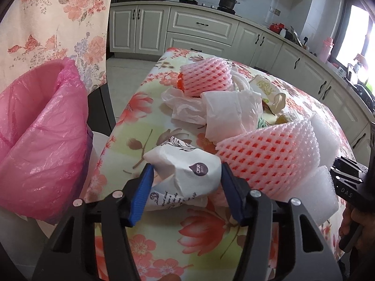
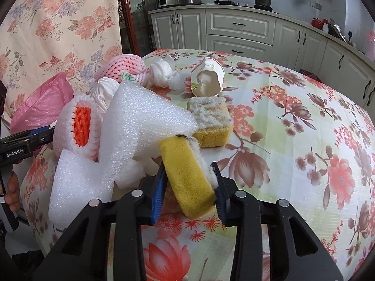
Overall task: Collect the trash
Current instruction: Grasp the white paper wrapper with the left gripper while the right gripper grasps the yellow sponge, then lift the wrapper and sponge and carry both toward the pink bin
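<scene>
Jaws of the left gripper (image 1: 186,175) clamp a crumpled tissue packet (image 1: 185,168); the right gripper (image 2: 188,178) pinches a yellow sponge (image 2: 187,175), pink-lined bin (image 1: 39,140) at left.

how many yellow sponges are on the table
2: one sponge gripped in the right claw, another lying behind it near the paper cup. More may hide under the trash.

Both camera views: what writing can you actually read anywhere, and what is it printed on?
"GenRobot.AI": side of the left tongs.
"DAS": black body of the right tongs, rest cut off.
Purple logo and script lines on the white packet held in the left tongs: too blurred to read.
</scene>
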The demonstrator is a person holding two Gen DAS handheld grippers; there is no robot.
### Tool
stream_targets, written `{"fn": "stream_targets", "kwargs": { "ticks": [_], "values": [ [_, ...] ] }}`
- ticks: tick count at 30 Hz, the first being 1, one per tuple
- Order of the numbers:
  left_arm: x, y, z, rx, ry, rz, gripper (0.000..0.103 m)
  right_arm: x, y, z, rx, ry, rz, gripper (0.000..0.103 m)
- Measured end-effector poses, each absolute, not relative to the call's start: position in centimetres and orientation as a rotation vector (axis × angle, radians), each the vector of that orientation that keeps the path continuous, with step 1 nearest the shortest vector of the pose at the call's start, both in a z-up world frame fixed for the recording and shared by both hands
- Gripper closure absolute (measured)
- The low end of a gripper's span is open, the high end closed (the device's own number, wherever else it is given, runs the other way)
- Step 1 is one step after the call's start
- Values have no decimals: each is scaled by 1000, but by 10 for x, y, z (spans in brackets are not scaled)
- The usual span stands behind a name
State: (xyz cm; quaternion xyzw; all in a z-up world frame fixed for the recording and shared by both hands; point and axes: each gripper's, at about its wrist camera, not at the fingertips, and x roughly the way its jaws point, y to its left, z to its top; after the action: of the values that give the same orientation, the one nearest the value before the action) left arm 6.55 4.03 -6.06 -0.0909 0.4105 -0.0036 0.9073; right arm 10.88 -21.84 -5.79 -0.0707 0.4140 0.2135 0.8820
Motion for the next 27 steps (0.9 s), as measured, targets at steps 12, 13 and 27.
{"fn": "stream_targets", "kwargs": {
  "ticks": [12, 13, 27],
  "values": [
    [55, 41, -50, -175, 823, -6, 58, 95, -230, -41, -129, 822, 425, 75],
    [54, 40, -50, -168, 825, -3, 57, 94, -231, -40, -128, 819, 425, 75],
    [53, 34, -54, -125, 873, 26, 56, 86, -239, -29, -115, 787, 414, 75]
  ]
}}
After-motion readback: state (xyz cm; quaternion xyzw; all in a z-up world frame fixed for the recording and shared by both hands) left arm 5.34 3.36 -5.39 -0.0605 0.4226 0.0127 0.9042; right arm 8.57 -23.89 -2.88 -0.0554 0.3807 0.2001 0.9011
